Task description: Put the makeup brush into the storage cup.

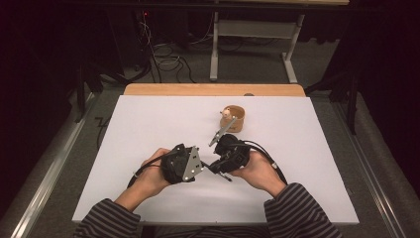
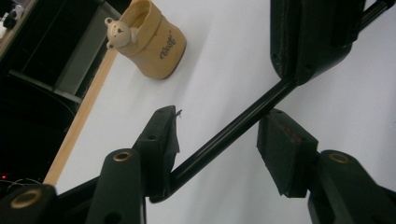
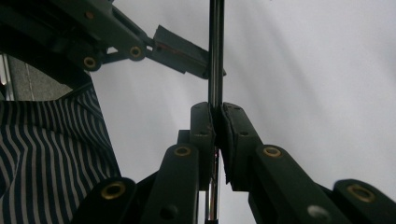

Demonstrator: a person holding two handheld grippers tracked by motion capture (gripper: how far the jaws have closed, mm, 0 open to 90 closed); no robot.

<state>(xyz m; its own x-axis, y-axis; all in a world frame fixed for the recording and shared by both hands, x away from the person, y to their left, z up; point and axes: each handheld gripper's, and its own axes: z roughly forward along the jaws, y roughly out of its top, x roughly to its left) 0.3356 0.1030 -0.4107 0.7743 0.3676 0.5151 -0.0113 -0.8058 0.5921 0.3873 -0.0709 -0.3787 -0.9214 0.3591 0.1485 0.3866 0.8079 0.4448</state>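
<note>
Right gripper (image 3: 217, 140) is clamped tight on a thin dark rod (image 3: 215, 56), its two pads pressed flat against it from either side in the right gripper view. In the left gripper view the same rod (image 2: 233, 135) runs slantwise from the black body of the right gripper (image 2: 313, 37), at the top right, down between the jaws of the left gripper (image 2: 219, 149). Those jaws stand about half apart: the rod lies against the left pad (image 2: 161, 140), while the right pad (image 2: 285, 154) is clear of it, so nothing is pinched there.

From the high view, both grippers sit close together near the middle of the white worktop (image 1: 148, 129), toward its near edge, the left gripper (image 1: 198, 166) just left of the right gripper (image 1: 218, 166), and the rod (image 1: 220, 173) shows as a short dark line between them. The left hand (image 1: 151, 176) and the right hand (image 1: 257, 171) come in from the near side, with striped sleeves (image 1: 297, 210) behind them. A grey three-cornered plate (image 1: 190, 163) tops the left gripper, and another (image 1: 219, 133) sticks out beyond the right one.

Farther off, right of centre, a small tan cup (image 1: 233, 118) stands on the worktop with a little bear figure (image 1: 226, 113) at its rim; it is well apart from the rod. A wooden edge (image 1: 213, 89) runs along the far side.
</note>
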